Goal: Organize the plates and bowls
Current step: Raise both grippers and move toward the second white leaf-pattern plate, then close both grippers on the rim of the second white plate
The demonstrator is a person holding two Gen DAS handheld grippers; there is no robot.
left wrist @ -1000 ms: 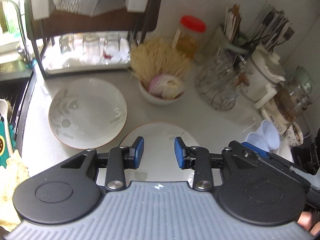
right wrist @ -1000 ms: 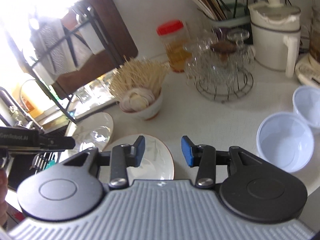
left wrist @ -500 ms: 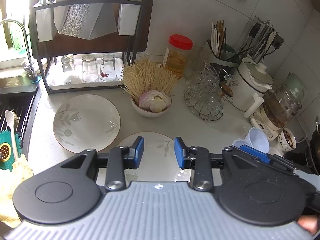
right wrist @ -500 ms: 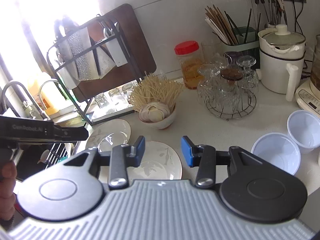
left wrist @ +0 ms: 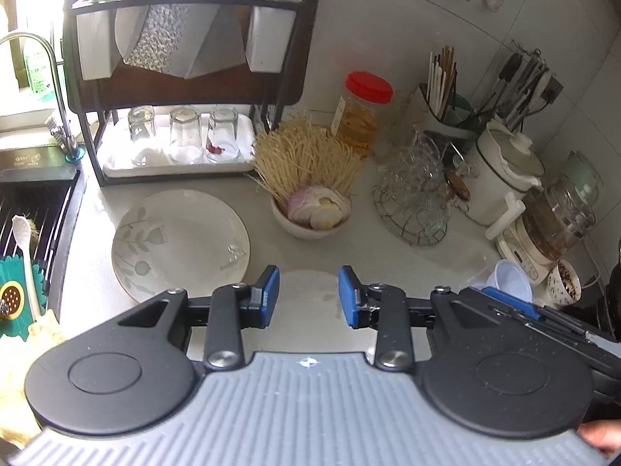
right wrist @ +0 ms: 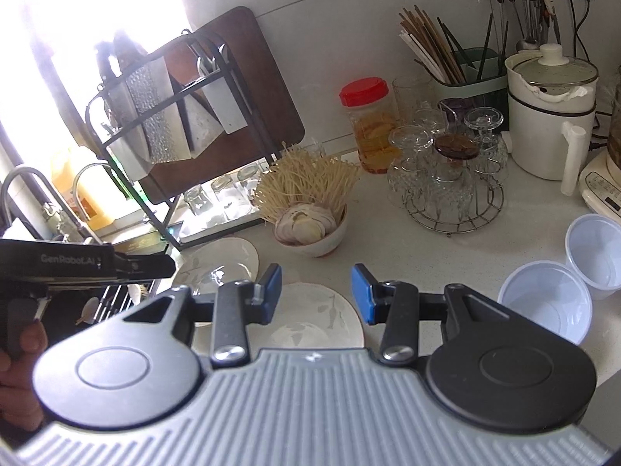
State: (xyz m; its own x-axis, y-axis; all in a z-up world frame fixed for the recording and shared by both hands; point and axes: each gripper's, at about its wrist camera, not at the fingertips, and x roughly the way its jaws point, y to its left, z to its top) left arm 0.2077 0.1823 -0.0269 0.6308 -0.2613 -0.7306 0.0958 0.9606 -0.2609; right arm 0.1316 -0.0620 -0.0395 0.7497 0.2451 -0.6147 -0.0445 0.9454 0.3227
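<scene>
A white plate with a leaf pattern [left wrist: 180, 242] lies on the counter in front of the dish rack [left wrist: 182, 62]; it also shows in the right wrist view [right wrist: 223, 262]. A second patterned plate [left wrist: 308, 303] lies nearer, under my left gripper [left wrist: 308, 297], which is open and empty above it. My right gripper [right wrist: 316, 295] is open and empty above the same plate [right wrist: 314, 320]. A white bowl [left wrist: 310, 219] holds onion slices and noodles behind it. Two white plastic bowls [right wrist: 547, 305] stand at the right.
A wire stand of glasses [right wrist: 450, 178], a red-lidded jar [right wrist: 368, 124], a chopstick holder [right wrist: 465, 73], a white kettle [right wrist: 551, 116] and appliances line the back. The sink [left wrist: 31, 209] is at the left. The left hand-held gripper [right wrist: 81, 264] shows in the right wrist view.
Both grippers have pulled back and risen, so more of the counter and rack shows. Both stay open. The plates and bowls have not moved.
</scene>
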